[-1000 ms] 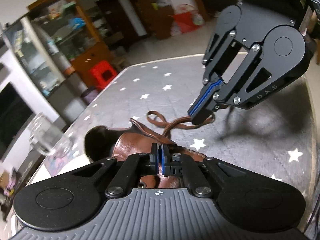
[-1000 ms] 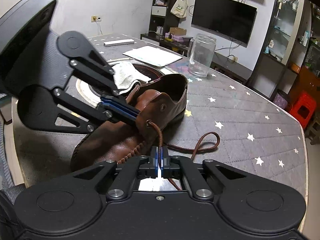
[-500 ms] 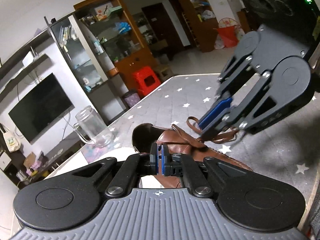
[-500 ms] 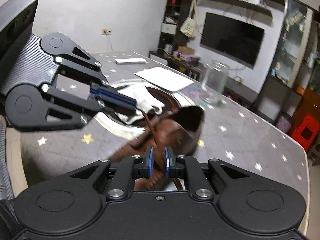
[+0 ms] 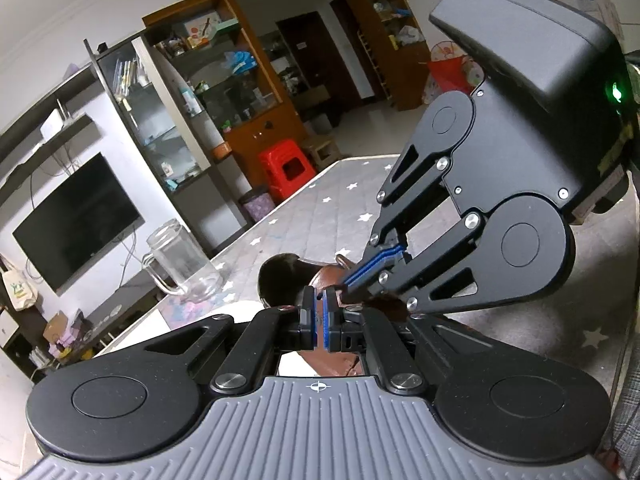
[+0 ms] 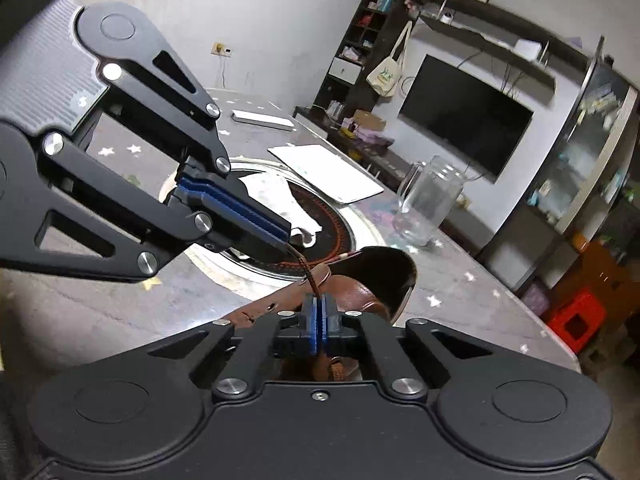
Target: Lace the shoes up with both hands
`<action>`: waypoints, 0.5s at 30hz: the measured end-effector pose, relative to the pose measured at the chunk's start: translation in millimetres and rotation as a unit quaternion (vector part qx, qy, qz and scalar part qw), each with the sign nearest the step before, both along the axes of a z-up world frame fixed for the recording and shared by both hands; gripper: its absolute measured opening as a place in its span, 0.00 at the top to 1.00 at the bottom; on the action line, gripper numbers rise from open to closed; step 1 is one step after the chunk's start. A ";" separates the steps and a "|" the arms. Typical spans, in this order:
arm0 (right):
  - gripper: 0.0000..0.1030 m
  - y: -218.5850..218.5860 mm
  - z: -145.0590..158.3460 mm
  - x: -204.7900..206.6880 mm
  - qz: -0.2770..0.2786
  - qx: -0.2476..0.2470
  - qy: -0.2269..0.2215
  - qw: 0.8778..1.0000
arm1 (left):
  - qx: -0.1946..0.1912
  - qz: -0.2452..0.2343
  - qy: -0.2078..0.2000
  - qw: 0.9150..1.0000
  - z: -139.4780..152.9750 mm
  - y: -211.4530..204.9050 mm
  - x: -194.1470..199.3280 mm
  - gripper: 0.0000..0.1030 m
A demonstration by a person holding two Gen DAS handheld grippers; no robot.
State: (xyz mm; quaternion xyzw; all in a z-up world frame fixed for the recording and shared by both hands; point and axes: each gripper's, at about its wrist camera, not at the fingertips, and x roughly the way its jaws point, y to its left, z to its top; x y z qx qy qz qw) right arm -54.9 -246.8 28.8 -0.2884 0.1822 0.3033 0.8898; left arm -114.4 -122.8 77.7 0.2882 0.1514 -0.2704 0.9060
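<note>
A brown leather shoe (image 6: 360, 288) lies on the star-patterned table (image 6: 460, 292), its dark opening facing the glass jar. In the left wrist view only part of the shoe (image 5: 286, 276) shows behind the fingers. A short taut stretch of brown lace (image 6: 304, 266) runs from the tip of my left gripper (image 6: 280, 236) down into my right gripper (image 6: 319, 320). Both are shut on that lace, just above the shoe's tongue. In the left wrist view my left gripper (image 5: 318, 312) sits almost touching the tip of my right gripper (image 5: 346, 290). The eyelets are mostly hidden.
A glass jar (image 6: 428, 204) stands beyond the shoe's heel. A white cloth (image 6: 276, 196) lies on a round dark plate, with a white sheet (image 6: 328, 172) and a white bar (image 6: 262, 118) behind it. A red stool (image 5: 286, 168) stands past the table's far edge.
Both grippers lifted and drew close together above the shoe. My right gripper opened briefly, then shut on the lace near the left tip. The slack loop on the table is gone from view.
</note>
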 end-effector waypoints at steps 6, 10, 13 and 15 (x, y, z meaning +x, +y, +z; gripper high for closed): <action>0.99 3.7 31.4 -16.0 0.012 -0.002 -0.058 0.998 | -0.020 0.028 0.046 0.998 -6.6 15.5 12.0 0.96; 0.99 4.6 62.9 -27.9 0.023 -0.012 -0.112 0.993 | -0.042 0.031 0.082 0.995 -7.4 19.4 16.5 0.82; 0.99 2.3 82.0 -32.2 0.021 -0.025 -0.137 0.990 | -0.056 0.029 0.093 0.994 -4.8 16.9 19.4 0.66; 0.99 0.2 83.3 -31.7 0.018 -0.030 -0.139 0.990 | -0.062 0.032 0.102 0.992 -3.4 12.1 25.2 0.66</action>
